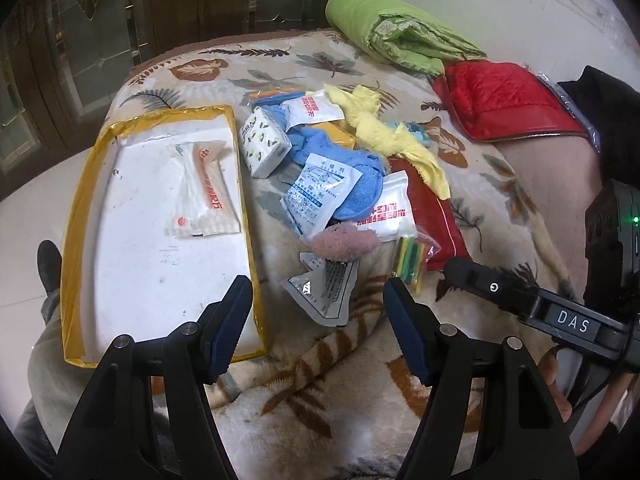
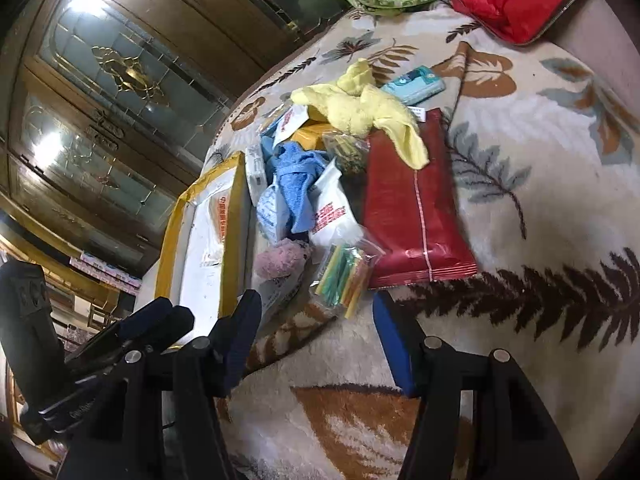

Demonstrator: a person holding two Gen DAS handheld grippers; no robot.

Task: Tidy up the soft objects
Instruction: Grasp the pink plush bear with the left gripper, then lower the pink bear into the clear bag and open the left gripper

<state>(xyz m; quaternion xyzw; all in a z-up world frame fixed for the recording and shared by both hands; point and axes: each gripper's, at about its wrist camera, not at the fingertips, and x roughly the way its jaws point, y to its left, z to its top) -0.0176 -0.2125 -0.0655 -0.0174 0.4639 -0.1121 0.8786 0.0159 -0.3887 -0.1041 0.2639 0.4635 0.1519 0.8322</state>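
Both of my tools stand with their fingers apart and nothing between them: my left tool (image 1: 318,312) hangs over the near edge of the leaf-patterned blanket (image 1: 328,392), my right tool (image 2: 316,320) just beside it.

I take the yellow-edged tray (image 1: 80,208) as my landmark. Inside it, on its white floor, lies one white tissue pack with orange print (image 1: 202,192); I see nothing else in it. Just right of the tray sits the heap of soft things: a boxed tissue pack with a lemon print (image 1: 264,146) against the tray's wall, a blue cloth (image 1: 340,160) under a white sachet with blue print (image 1: 320,196), a yellow cloth (image 1: 384,132) farther right, and a pink fluffy piece (image 1: 344,242) at the heap's near side. A clear bag holding coloured sticks (image 2: 340,276) lies beside the pink piece, touching a red flat packet (image 2: 408,208). Well beyond the tray, at the blanket's far edge, rest a folded green quilt (image 1: 384,28) and a red padded pouch (image 1: 504,100).
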